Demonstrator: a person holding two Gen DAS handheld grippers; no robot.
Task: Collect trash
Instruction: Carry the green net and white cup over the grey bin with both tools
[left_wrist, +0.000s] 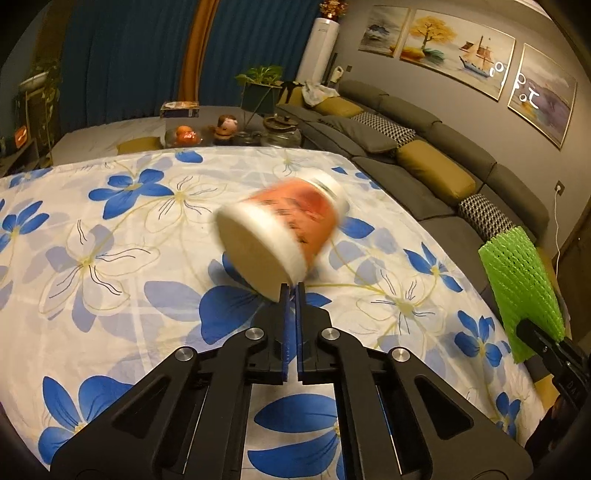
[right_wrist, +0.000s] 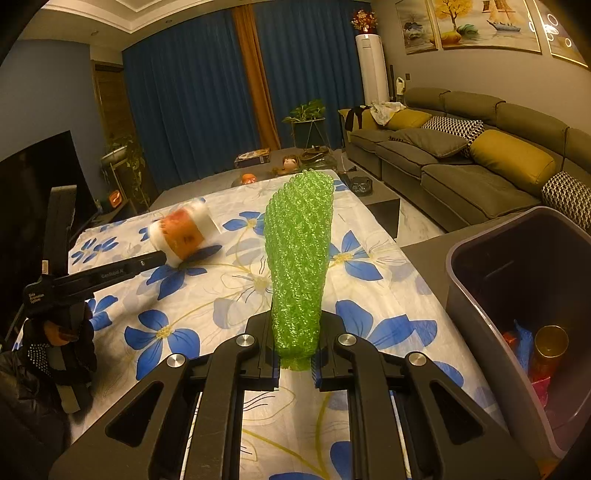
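- Gripping a green foam net sleeve (right_wrist: 298, 258), the right tool (right_wrist: 297, 365) has its jaws pinched on the sleeve's lower end, so the mesh stands up and away from the fingers above the flowered cloth.
- The left tool (left_wrist: 291, 291) has its jaws pressed together, blue pads nearly meeting, with nothing visibly between them. No earlier view is there to compare.
- Just beyond its tips lies an orange-and-white paper cup (left_wrist: 280, 232), tipped on its side and blurred. Its flat round end faces the left tool, and its edge sits right at the fingertips (left_wrist: 283, 295); I cannot tell whether they touch it.
- From the right tool's side the same cup (right_wrist: 183, 230) shows at the far left of the desk (right_wrist: 207, 306), with the left tool (right_wrist: 162, 258) reaching to it from the left edge.
- The desk wears a white cloth with big blue flowers.
- A grey bin (right_wrist: 476, 295) stands off the near right corner of the desk, holding a gold can (right_wrist: 550, 343) and some blue and red scraps.
- A grey sofa (right_wrist: 461, 166) with mustard cushions runs along the right wall, and blue curtains (right_wrist: 192, 103) hang at the far end.
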